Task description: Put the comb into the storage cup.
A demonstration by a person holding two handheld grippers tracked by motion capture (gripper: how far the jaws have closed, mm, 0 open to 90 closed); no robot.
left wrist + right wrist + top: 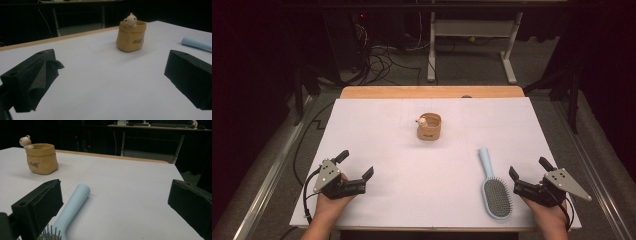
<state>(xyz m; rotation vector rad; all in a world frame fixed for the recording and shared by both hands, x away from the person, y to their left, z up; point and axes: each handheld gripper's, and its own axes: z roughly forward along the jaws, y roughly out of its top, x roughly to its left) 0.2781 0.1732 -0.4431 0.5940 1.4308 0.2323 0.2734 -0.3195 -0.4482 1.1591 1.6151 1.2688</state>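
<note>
Loads of bare white table (377, 130) around everything. Left gripper (357, 164) and right gripper (529, 167) sit by the near edge, both spread wide, gripping nothing. Pale blue hairbrush (493, 186) lies just beside the right one. The tan pouch-shaped pot (429, 127) (little bear figure (422, 120) on its rim) stands mid-table; can't see inside.

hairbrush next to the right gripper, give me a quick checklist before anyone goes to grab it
1. Right gripper jaws wide open, nothing between them: ok.
2. Left gripper jaws open and holding nothing: ok.
3. Hairbrush lies flat, bristles up, handle pointing away from the person: ok.
4. Handle free of other things: ok.
5. Tan pot with the small figure on its rim stands upright, well apart from the brush: ok.
6. Right jaws lined up around the handle: not ok, the brush lies beside the jaw on the left of the right gripper view.
</note>
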